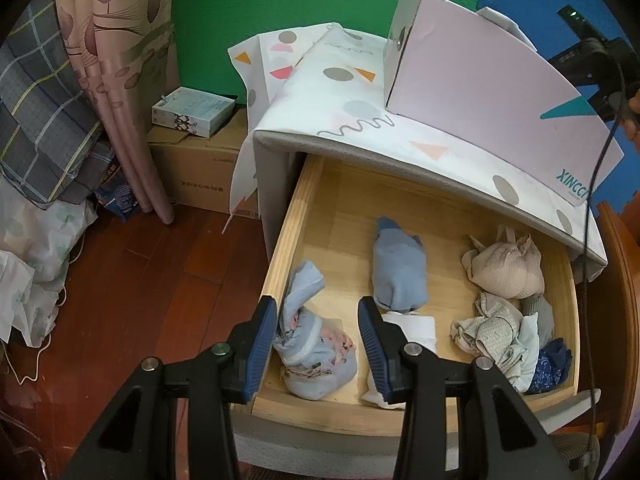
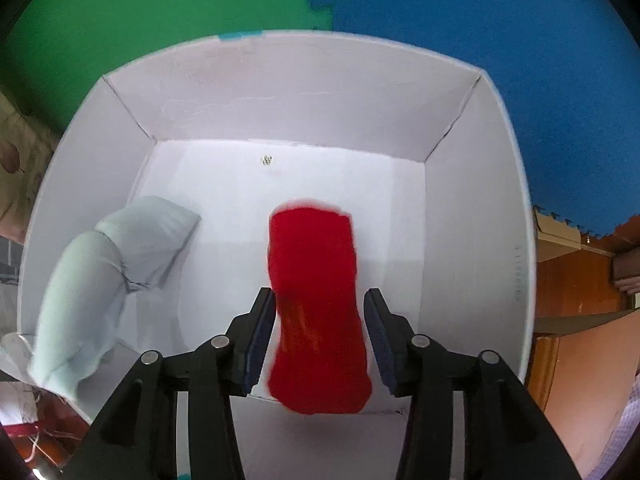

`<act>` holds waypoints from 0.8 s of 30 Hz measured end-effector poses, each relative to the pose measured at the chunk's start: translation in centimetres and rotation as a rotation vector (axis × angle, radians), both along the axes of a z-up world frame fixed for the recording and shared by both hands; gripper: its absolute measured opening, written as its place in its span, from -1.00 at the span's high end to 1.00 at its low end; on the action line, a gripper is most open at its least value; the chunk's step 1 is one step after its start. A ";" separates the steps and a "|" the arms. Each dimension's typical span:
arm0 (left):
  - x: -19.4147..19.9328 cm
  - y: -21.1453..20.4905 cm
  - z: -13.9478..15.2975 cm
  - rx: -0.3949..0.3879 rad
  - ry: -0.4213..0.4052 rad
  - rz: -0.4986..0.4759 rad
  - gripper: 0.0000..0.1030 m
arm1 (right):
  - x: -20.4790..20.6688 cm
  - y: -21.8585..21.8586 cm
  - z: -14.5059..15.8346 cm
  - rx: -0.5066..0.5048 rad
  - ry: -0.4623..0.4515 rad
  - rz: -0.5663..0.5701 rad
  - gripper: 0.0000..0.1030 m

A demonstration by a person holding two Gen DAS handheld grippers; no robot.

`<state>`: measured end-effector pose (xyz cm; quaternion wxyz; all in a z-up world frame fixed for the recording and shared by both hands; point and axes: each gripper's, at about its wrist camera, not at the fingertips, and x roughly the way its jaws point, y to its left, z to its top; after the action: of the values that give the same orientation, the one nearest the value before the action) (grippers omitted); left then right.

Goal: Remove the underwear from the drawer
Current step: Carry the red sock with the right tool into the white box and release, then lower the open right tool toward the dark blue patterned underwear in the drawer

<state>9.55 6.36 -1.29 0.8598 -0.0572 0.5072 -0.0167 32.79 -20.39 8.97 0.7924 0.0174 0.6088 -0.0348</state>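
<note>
- The red underwear lies in the white box, its long axis running straight away from the right gripper — from between the fingers toward the box's far wall. It looks blurred, so I judge it loose or just dropping rather than held.
- The right gripper's fingers stand spread on either side of the red piece; a gap shows at the right pad, so they do not pinch it. A pale folded garment rests against the box's left wall, apart from the red one.
- More underwear waits in the open wooden drawer: a light-blue floral bundle at the front left, a blue roll behind it, a beige bra and a crumpled heap to the right.
- The left gripper hangs directly over the floral bundle — fingers spread, framing it, with no pinch visible. The bundle's long axis runs away from the gripper, so the fingers already straddle its narrow width.
- The left hand is clearly the nearer one for the next pick; it likely needs only to drop and squeeze.
</note>
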 end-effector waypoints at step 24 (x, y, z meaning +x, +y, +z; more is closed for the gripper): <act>0.0 -0.3 -0.2 0.026 0.013 0.008 0.16 | -22.2 -0.6 -5.2 -0.005 0.336 0.169 0.16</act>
<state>9.52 6.09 -1.49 0.8573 -0.0482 0.5125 -0.0064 10.58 -20.96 3.80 0.6798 -0.0417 0.7316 0.0282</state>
